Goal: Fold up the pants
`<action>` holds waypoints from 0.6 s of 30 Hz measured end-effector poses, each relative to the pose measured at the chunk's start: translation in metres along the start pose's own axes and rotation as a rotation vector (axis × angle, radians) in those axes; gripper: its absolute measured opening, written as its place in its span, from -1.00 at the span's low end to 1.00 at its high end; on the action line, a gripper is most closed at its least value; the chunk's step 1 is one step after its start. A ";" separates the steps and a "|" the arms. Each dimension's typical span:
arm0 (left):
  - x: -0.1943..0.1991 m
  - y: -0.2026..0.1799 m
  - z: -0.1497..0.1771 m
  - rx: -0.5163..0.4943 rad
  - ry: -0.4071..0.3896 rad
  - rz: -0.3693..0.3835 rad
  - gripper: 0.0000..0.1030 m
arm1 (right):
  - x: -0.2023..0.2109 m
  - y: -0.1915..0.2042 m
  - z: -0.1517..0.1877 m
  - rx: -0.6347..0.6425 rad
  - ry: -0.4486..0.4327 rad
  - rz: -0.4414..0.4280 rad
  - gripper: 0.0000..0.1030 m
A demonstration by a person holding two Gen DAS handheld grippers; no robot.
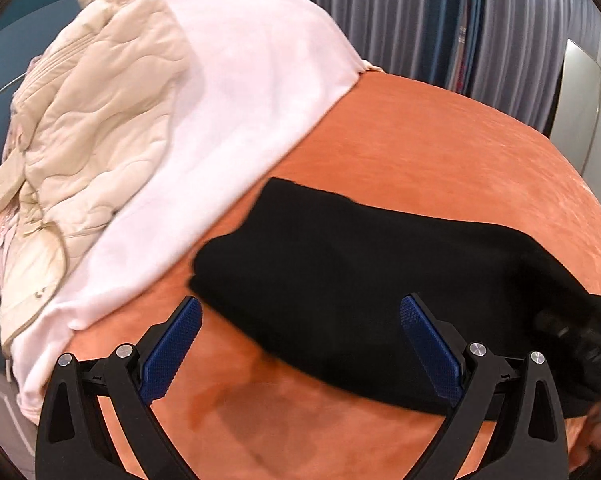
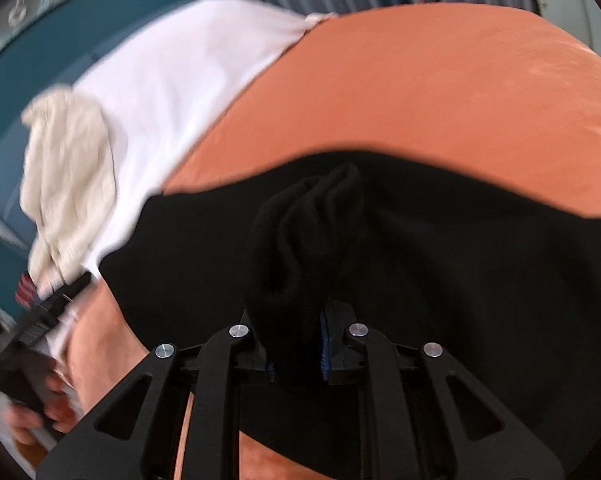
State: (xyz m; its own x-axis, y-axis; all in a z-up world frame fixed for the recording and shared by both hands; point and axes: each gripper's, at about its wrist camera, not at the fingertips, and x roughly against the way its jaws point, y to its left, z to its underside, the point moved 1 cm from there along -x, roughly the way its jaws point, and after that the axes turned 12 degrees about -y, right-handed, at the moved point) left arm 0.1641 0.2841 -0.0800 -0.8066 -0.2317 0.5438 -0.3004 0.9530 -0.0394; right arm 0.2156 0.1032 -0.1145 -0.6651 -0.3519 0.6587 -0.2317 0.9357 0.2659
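The black pants [image 1: 372, 280] lie folded in a thick bundle on the orange bed cover [image 1: 440, 140]. My left gripper [image 1: 300, 344] is open and empty, its blue pads [image 1: 172, 352] spread wide over the pants' near left edge. In the right wrist view the pants [image 2: 460, 280] fill the middle. My right gripper [image 2: 300, 344] is shut on a bunched fold of the black pants [image 2: 304, 240], which rises between the fingers. The right gripper also shows at the right edge of the left wrist view [image 1: 580, 344].
A white cloth [image 1: 240, 120] covers the left part of the bed, with a cream quilted jacket [image 1: 92, 128] on it. Grey curtains [image 1: 440, 20] hang behind. The left gripper's body and the hand holding it [image 2: 32, 360] show at lower left in the right wrist view.
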 end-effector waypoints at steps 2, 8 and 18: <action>0.000 0.012 0.000 0.024 0.003 0.007 0.90 | -0.006 0.013 0.008 0.086 -0.013 0.041 -0.64; 0.002 0.036 0.000 0.111 0.026 0.051 0.90 | 0.043 0.033 0.004 0.115 -0.092 -0.009 -0.25; -0.036 0.100 0.016 0.607 0.144 0.223 0.90 | 0.089 0.026 0.002 0.070 -0.164 0.041 0.01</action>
State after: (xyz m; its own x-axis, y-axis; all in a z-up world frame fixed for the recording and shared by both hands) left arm 0.1553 0.3846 -0.1169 -0.8192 0.0265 0.5728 -0.4019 0.6859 -0.6066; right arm 0.1489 0.0965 -0.0508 -0.7804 -0.3101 0.5430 -0.2469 0.9506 0.1879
